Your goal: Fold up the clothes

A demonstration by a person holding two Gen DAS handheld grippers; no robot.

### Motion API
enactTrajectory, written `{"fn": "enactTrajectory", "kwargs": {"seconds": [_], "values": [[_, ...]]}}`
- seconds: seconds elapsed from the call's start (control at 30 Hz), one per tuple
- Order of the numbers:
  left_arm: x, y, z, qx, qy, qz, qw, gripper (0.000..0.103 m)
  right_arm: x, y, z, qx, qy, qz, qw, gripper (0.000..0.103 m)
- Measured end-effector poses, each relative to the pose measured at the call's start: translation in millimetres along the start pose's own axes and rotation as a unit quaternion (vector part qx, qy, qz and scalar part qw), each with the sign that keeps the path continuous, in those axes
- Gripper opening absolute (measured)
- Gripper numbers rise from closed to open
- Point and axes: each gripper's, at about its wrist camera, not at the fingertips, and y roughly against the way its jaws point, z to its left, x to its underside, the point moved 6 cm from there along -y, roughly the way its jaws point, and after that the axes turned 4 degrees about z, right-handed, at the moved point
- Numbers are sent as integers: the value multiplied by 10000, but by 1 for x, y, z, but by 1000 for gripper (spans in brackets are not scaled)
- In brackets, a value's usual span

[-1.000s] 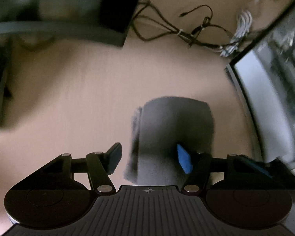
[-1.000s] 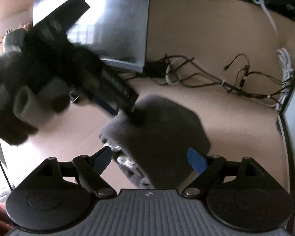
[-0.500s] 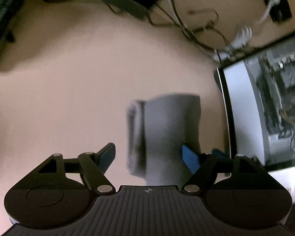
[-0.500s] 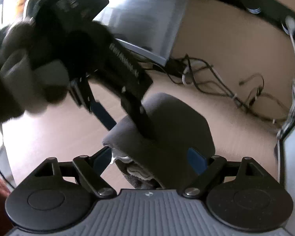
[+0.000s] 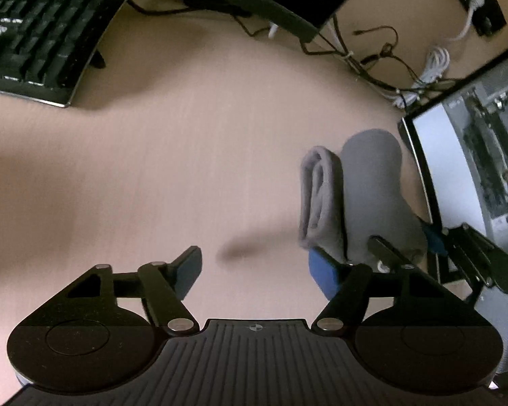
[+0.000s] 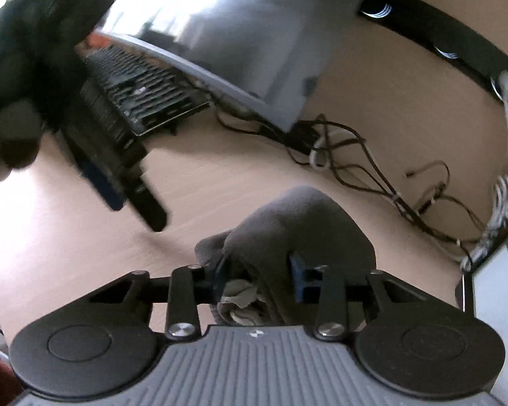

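Note:
A folded grey garment (image 5: pixel 372 182) lies on the tan desk (image 5: pixel 193 155), its rolled layers showing along the left edge. My right gripper (image 6: pixel 259 275) has its blue pads pinching the garment's (image 6: pixel 298 230) near end, and the jaws are closing on it. In the left wrist view the right gripper (image 5: pixel 409 247) sits at the garment's near right end. My left gripper (image 5: pixel 255 269) hangs over bare desk to the left of the garment; its jaws are closing a little with nothing between them. A gloved hand (image 6: pixel 17 67) carries the left gripper (image 6: pixel 132 208).
A black keyboard (image 5: pixel 34 34) sits at the far left, beside a monitor (image 6: pixel 254 34) on its stand. Tangled cables (image 5: pixel 389 64) run along the back edge under a black power strip (image 6: pixel 440 50). A glass-sided computer case (image 5: pixel 474 169) stands right of the garment.
My left gripper let go of the garment and moved off to its left. The right gripper's jaws went from wide open around the garment to pinched on its near end.

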Motion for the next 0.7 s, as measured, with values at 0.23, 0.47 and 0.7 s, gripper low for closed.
{"fn": "enactTrajectory", "kwargs": {"seconds": [0.23,0.47,0.7], "values": [[-12,-24,-29,-57,-196,6,9998,69,-1,12,-7,-62,-320,9,9995,33],[-3,-40,-46,65,-532,262,9982,58,-16,7,-20,-387,-642,12,9972,33],[-19,8,-26,23,-347,-166,9993,68,-12,-8,2,-543,-259,127,9981,44]]}}
